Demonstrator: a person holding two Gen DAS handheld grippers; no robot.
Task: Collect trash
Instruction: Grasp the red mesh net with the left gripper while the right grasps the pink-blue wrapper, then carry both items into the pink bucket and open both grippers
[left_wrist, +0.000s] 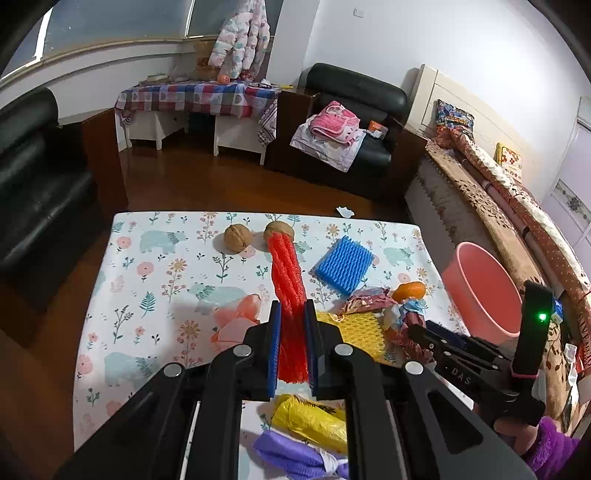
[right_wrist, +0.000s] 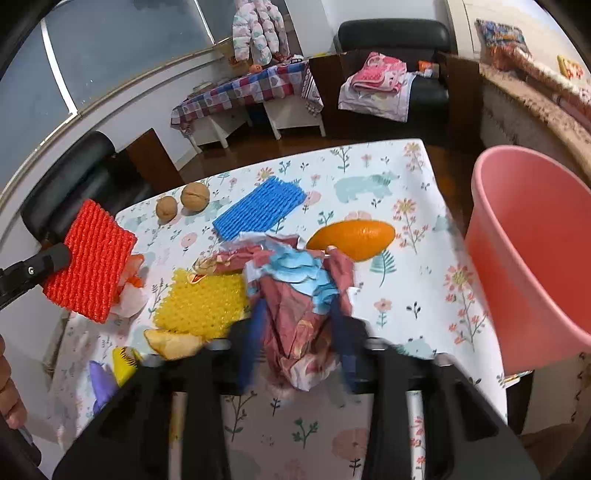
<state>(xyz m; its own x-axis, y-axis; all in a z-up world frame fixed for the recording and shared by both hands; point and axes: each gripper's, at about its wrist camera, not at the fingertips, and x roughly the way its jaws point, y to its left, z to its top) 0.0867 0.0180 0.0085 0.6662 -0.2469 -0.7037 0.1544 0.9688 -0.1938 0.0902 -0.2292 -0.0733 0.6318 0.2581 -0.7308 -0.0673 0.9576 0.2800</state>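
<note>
Trash litters the floral desk (right_wrist: 406, 258) beside the pink bucket (right_wrist: 532, 258)

Crumpled paper wad (right_wrist: 299, 314) sits between the right gripper (right_wrist: 295, 347) fingers, which press on it; light, soft, best squeezed mid-bulk; red foam net (left_wrist: 290, 295), springy and featherweight, is clamped near one end by the left gripper (left_wrist: 293, 347); yellow net (right_wrist: 201, 304), blue net (right_wrist: 258, 208) lie loose on the desk.
</note>
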